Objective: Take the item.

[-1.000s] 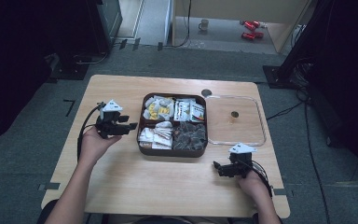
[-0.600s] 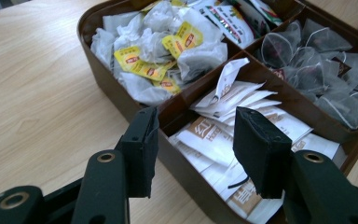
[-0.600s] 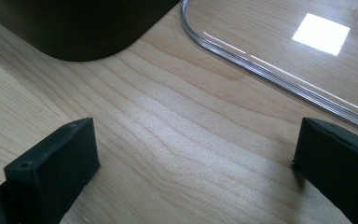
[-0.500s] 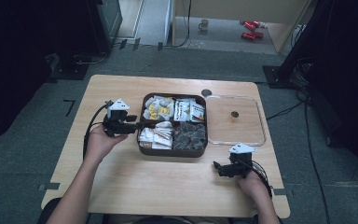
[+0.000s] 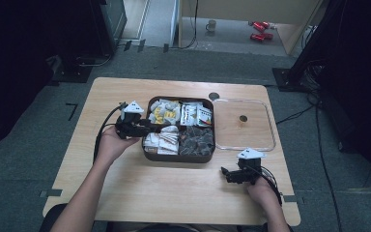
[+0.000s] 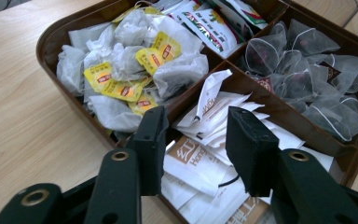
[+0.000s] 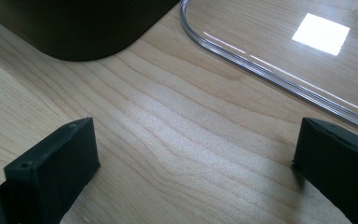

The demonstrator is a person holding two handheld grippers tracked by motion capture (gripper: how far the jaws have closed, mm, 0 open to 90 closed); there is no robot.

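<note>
Left gripper view: left tongs (image 6: 193, 140), jaws part spread and just closing with nothing pinched between them, hang over the near-left compartment of the dark brown four-part plastic tray (image 6: 51, 39). White paper sachets (image 6: 200, 161) lie right beneath and ahead, long axes fanned away from the jaws; one reads "Hon…" beside brown characters. Yellow-tagged tea bags (image 6: 121, 70) sit further left, tag print unreadable. Right tongs (image 5: 228, 174) rest wide spread on the wooden bench (image 5: 174, 188), well apart; left hand nearer.

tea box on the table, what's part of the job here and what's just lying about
In the job: left gripper, white sachets, brown tea box.
Lying about: clear lid, right gripper, yellow-tag tea bags, mug on the floor.
</note>
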